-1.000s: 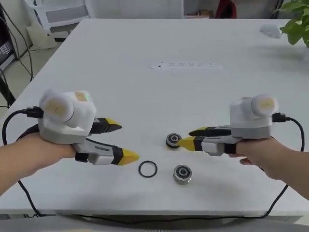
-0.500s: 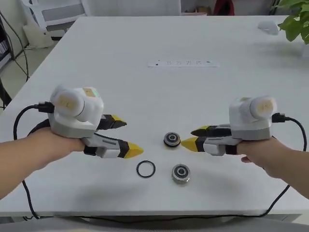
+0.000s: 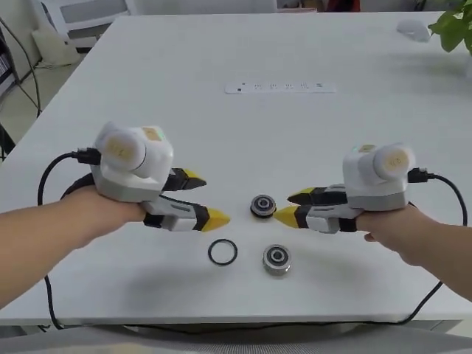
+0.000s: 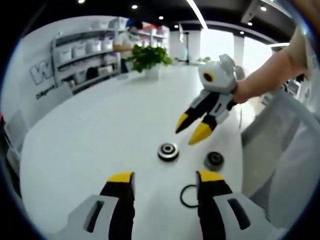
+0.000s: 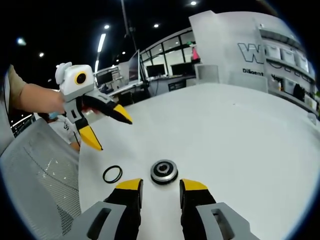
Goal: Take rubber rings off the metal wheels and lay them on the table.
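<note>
A dark-rimmed metal wheel (image 3: 263,206) stands on the white table (image 3: 221,133) between both grippers. A second wheel (image 3: 276,259), silvery at the rim, lies nearer the front edge, with a loose black rubber ring (image 3: 223,252) left of it. My left gripper (image 3: 206,198) hovers open just left of the far wheel, and its own view shows that wheel (image 4: 168,151) ahead of its jaws, the ring (image 4: 189,195) and the second wheel (image 4: 214,159). My right gripper (image 3: 286,206) is open, its tips close to the wheel's right side; the wheel (image 5: 164,171) sits just beyond its jaws.
A white power strip (image 3: 280,88) lies across the table's middle. A plant (image 3: 453,26) and a small white object (image 3: 413,29) are at the far right corner. Cables trail from both grippers over the front edge. Shelving (image 3: 81,15) stands beyond the far left corner.
My left gripper has moved right, towards the far wheel and past the loose ring. The right gripper has hardly shifted. The head camera has tilted.
</note>
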A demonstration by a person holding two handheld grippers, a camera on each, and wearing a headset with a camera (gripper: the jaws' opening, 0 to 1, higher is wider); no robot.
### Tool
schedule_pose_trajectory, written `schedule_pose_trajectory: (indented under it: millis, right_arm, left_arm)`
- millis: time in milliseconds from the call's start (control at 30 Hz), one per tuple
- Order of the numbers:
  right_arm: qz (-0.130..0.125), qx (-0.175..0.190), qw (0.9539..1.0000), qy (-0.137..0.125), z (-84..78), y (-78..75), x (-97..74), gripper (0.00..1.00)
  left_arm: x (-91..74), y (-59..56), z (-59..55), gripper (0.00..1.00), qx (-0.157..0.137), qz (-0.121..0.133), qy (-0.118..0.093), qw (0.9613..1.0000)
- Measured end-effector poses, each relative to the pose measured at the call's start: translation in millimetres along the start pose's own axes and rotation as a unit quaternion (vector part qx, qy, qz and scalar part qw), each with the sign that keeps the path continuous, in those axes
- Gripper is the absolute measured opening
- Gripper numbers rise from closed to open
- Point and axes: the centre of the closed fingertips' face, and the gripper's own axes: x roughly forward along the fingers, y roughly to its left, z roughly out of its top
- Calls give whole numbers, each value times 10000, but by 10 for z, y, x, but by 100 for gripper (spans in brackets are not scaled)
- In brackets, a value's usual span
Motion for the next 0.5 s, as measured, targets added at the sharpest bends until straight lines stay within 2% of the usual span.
schedule_pose_trajectory:
  millis: [500]
  right_arm:
    - [57, -121, 9999, 63, -90, -67, 119, 25]
  left_arm:
    - [205, -20, 13, 47, -37, -144, 39, 9999]
